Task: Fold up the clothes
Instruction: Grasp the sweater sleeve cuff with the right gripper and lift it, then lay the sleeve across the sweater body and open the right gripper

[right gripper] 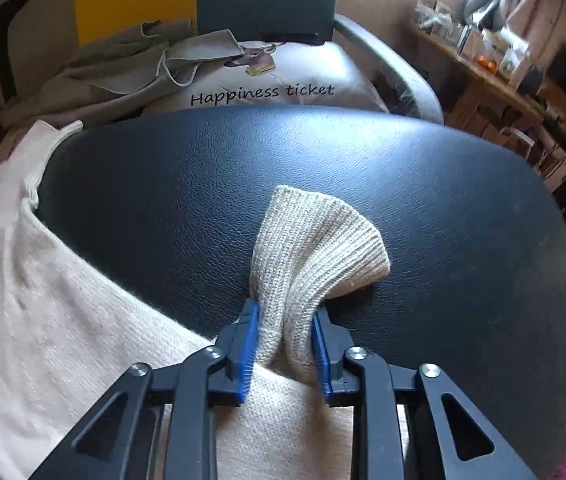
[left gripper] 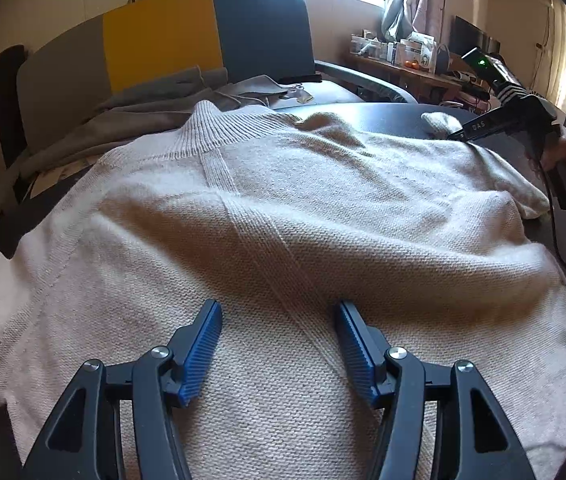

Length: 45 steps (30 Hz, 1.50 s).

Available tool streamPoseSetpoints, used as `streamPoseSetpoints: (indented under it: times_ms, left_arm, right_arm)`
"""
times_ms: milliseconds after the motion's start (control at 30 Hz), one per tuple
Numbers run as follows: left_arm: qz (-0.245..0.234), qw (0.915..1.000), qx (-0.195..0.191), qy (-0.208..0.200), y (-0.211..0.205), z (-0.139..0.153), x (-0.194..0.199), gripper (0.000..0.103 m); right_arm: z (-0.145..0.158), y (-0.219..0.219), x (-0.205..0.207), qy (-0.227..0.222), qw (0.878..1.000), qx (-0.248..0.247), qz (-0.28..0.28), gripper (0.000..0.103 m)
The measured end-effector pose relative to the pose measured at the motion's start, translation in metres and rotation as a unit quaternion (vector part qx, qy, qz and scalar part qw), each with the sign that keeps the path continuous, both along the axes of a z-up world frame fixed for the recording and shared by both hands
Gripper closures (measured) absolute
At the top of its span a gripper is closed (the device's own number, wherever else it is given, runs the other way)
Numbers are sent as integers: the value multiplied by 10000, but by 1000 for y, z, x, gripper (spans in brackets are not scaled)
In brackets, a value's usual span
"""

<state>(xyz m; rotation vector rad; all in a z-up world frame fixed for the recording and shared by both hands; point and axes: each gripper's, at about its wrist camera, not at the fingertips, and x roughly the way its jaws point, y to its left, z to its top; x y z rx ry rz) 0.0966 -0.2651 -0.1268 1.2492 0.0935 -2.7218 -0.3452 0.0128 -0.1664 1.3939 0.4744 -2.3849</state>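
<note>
At lower centre of the right wrist view, right gripper (right gripper: 285,320) clamped on ribbed sleeve cuff (right gripper: 319,240) of beige knit sweater (left gripper: 267,216) spread across black tabletop (right gripper: 243,168); left gripper (left gripper: 277,314), jaws apart, over sweater's body.

Cream sweater (left gripper: 283,208): soft knitted wool-like cloth, matt and slightly fuzzy, fine even stitch across the body, with a raised ribbed band down the middle. Sleeve cuff (right gripper: 319,240) of the sweater: coarser ribbed knit, matt. Beneath the sweater, black surface (right gripper: 243,160): leather-like cover, pebbled grain, faint sheen where light falls. Left tool (left gripper: 277,308) above the sweater: matt black plastic arms, small shiny metal pins, ridged blue rubbery pads (left gripper: 203,352). Right tool (right gripper: 285,312) at the cuff: same black plastic, metal pins and blue ridged pads. Beyond the sweater: grey garment (left gripper: 143,116) of smooth matt woven cloth; cushion (right gripper: 267,88) of pale smooth fabric with printed lettering.
</note>
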Motion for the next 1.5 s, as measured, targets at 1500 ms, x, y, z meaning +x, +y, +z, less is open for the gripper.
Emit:
streamPoseSetpoints:
  times_ms: [1500]
  left_arm:
    - [233,9991,-358,-54,2,-1,2,30]
  right_arm:
    - [21,248,124,-374,9872,-569,-1440,47]
